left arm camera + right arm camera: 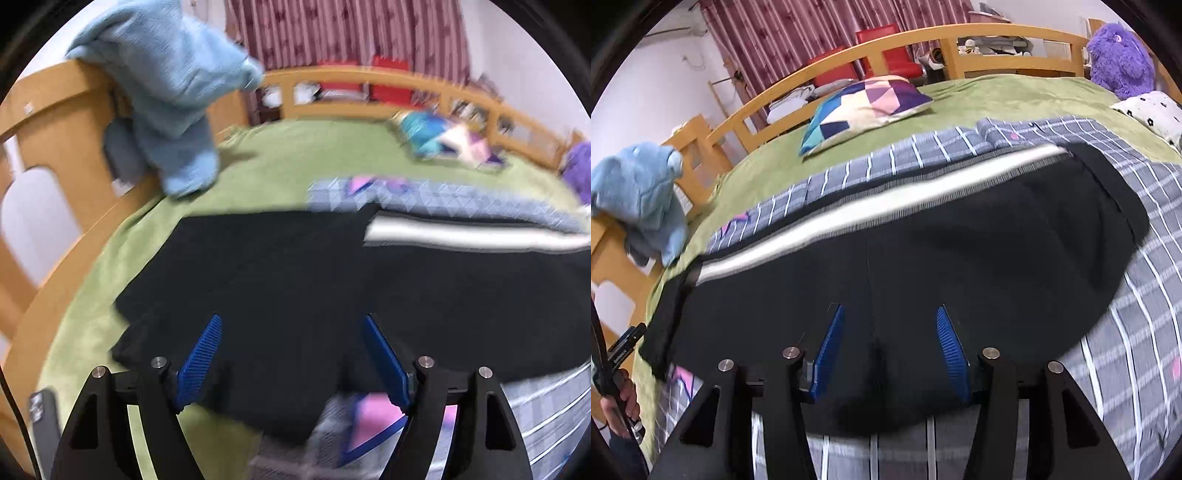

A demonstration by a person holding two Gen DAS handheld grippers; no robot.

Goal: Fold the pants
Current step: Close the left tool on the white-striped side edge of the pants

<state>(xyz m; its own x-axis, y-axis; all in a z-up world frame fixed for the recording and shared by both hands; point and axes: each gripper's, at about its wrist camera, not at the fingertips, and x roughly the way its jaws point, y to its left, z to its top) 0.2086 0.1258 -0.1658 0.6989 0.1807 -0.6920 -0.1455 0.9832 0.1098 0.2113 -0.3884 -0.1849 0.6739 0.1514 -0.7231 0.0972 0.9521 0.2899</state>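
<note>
Black pants with a white side stripe lie spread flat across a grey checked blanket on the bed. In the left wrist view the pants fill the middle, blurred by motion. My left gripper is open, its blue pads low over the near edge of the cloth. My right gripper is open too, its blue pads just above the near hem. Neither holds cloth.
A green bedspread covers the bed. A patterned pillow, a purple plush and a spotted pillow lie at the back. A blue plush hangs on the wooden bed frame at left.
</note>
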